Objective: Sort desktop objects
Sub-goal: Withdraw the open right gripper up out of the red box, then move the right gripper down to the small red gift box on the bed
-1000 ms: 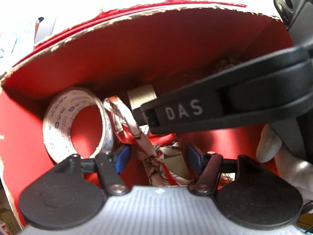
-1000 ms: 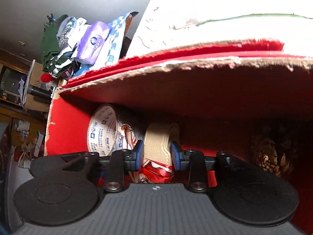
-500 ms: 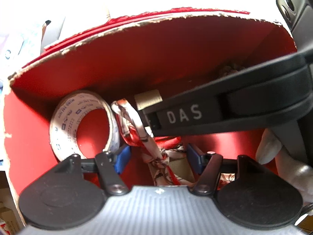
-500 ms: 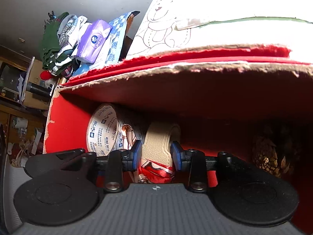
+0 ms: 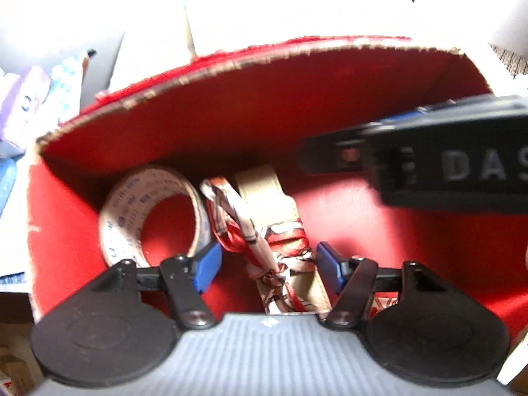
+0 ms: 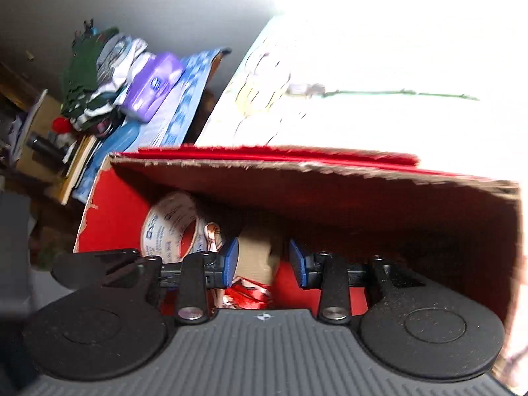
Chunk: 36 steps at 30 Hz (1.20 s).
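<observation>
A red cardboard box [image 5: 264,105] holds a printed white tape roll [image 5: 132,211], a beige tape roll [image 5: 264,198] and a red-and-white patterned scarf [image 5: 274,241]. My left gripper [image 5: 269,270] hangs over the box pointing steeply down. Its jaws are opening, with the scarf lying below between the blue pads and untouched. My right gripper [image 5: 330,156] crosses the upper right of the left wrist view, clear of the contents. In its own view the right gripper [image 6: 264,260] is open, and the beige roll [image 6: 257,254] stands deeper in the box [image 6: 363,211] behind the gap.
Left of the box lies a pile of clothes with a purple tissue pack [image 6: 155,85] on a blue patterned cloth [image 6: 188,105]. Behind the box a white sheet [image 6: 363,49] with a line drawing carries a thin green stem [image 6: 396,93].
My right gripper has lifted up and away from the beige roll, sliding right in the left wrist view. The left gripper has risen a little, so more of the box shows.
</observation>
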Each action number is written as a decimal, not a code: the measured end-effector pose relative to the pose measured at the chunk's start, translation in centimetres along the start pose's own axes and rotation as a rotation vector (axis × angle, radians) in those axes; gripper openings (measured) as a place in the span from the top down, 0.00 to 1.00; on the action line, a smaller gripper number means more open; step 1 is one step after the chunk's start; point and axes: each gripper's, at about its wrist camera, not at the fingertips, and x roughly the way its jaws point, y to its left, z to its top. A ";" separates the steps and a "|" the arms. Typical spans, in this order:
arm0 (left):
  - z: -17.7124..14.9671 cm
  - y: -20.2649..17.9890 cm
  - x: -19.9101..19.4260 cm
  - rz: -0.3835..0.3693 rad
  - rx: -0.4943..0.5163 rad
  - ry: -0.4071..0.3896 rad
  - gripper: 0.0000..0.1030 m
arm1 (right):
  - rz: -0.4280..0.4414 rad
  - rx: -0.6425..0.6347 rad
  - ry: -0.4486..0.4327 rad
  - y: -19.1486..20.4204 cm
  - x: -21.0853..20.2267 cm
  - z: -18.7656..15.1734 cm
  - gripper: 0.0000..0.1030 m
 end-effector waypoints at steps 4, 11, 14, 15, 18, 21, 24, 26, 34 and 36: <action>-0.9 0.5 -3.3 0.031 -0.020 -0.085 0.32 | -0.038 0.033 -0.116 -0.6 -2.6 -1.4 0.63; -1.1 -1.6 -8.4 0.103 -0.070 -0.200 0.26 | -0.100 -0.013 -0.461 0.1 -9.7 -5.3 0.60; -2.9 -1.6 -9.8 0.125 -0.113 -0.220 0.25 | -0.094 -0.032 -0.533 0.5 -11.6 -6.5 0.28; -3.7 -1.6 -10.2 0.130 -0.129 -0.222 0.25 | -0.076 -0.009 -0.541 0.4 -12.1 -6.7 0.19; -5.3 -1.4 -11.1 0.154 -0.168 -0.218 0.25 | 0.017 0.047 -0.561 -0.1 -13.5 -7.2 0.21; -6.7 -1.5 -10.5 0.194 -0.198 -0.213 0.25 | 0.061 0.028 -0.547 0.2 -14.5 -8.1 0.23; -8.1 -2.0 -11.0 0.232 -0.229 -0.206 0.21 | 0.144 -0.024 -0.470 0.5 -15.0 -9.4 0.24; -9.1 -2.0 -10.9 0.243 -0.259 -0.187 0.21 | 0.206 -0.059 -0.432 0.9 -15.1 -10.4 0.24; -12.4 -2.8 -11.8 0.291 -0.341 -0.171 0.19 | 0.325 -0.161 -0.302 2.1 -14.3 -13.2 0.30; -13.2 -3.0 -11.8 0.301 -0.358 -0.162 0.19 | 0.335 -0.178 -0.278 2.3 -13.8 -13.8 0.31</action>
